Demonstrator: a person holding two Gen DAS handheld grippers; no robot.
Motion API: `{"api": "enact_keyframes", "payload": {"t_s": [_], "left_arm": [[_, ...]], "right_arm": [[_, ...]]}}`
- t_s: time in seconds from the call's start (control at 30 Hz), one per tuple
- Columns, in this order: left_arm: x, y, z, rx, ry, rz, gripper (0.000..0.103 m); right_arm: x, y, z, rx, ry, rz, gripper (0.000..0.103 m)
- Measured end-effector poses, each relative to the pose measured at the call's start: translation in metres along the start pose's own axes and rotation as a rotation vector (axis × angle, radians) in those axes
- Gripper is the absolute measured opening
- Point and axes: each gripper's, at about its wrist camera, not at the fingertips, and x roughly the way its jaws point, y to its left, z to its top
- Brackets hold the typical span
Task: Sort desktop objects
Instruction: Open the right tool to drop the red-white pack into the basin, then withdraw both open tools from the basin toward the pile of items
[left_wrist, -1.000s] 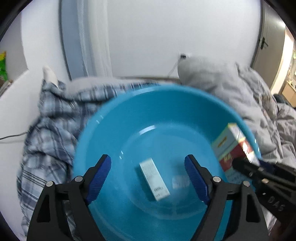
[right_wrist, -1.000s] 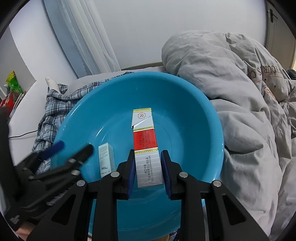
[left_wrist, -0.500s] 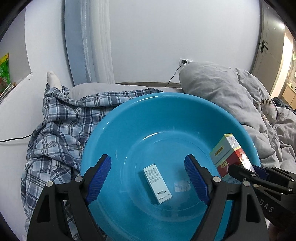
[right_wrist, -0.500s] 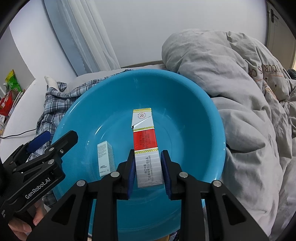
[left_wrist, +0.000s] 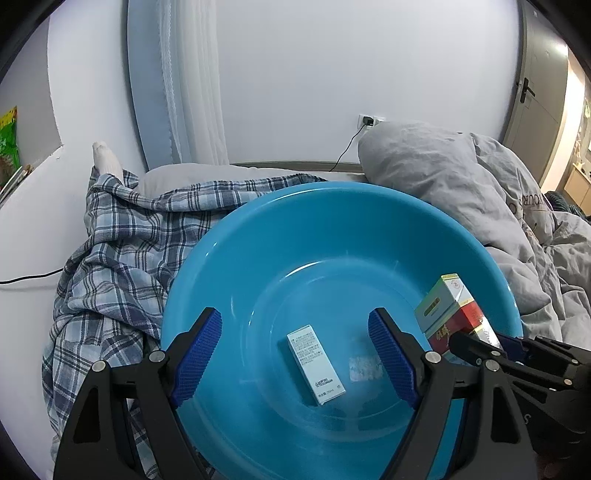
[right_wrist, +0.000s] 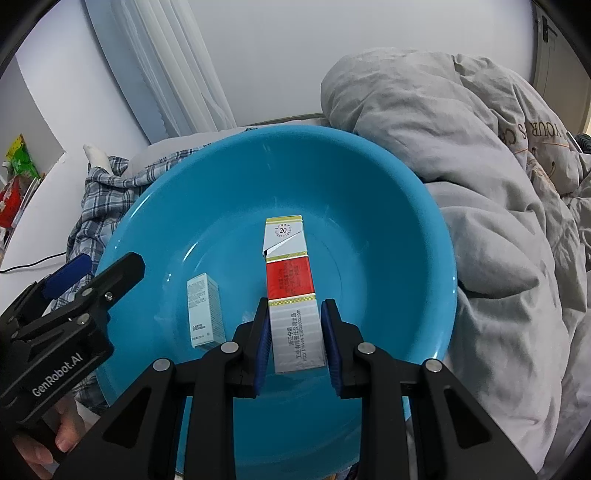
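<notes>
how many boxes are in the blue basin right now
2. A small pale box lies flat on the basin floor, left of centre. A red, white and grey box is clamped in the right gripper above the basin. None looks hidden.

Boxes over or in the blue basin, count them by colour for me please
Red, white and gold carton, held in the right gripper: 1
Pale blue-white box, lying on the basin floor: 1
Total: 2
</notes>
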Motion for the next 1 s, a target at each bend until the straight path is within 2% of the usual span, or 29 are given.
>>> {"api": "enact_keyframes", "payload": {"t_s": [0.3,0.43,0.47,0.53,0.57,0.67,0.77,0.93,1.0], "left_arm": [[0.005,0.001,-0.001,0.001,0.024,0.008,0.084],[0.006,0.002,-0.001,-0.003,0.027,0.006,0.084],[0.004,0.002,-0.001,-0.007,0.022,0.004,0.084],[-0.006,0.004,0.002,-0.025,-0.008,0.003,0.084],[-0.013,0.005,0.004,-0.036,-0.032,0.005,0.084],[-0.037,0.012,0.011,-0.096,-0.119,0.035,0.084],[-0.058,0.021,0.015,-0.18,-0.2,0.052,0.084],[-0.069,0.021,0.024,-0.193,-0.199,0.094,0.084],[-0.077,0.019,0.027,-0.198,-0.191,0.052,0.084]], "right_arm": [[0.016,-0.001,-0.005,-0.009,0.048,-0.012,0.025],[0.021,0.003,-0.006,-0.037,0.059,-0.056,0.025],[0.022,0.005,-0.007,-0.047,0.063,-0.065,0.027],[0.022,0.009,-0.007,-0.077,0.051,-0.107,0.048],[0.02,0.012,-0.008,-0.095,0.023,-0.14,0.065],[0.014,0.023,-0.009,-0.166,-0.033,-0.243,0.066],[0.007,0.034,-0.014,-0.19,-0.057,-0.29,0.066],[-0.008,0.056,-0.038,-0.189,-0.027,-0.246,0.067],[-0.019,0.069,-0.05,-0.221,-0.03,-0.24,0.067]]}}
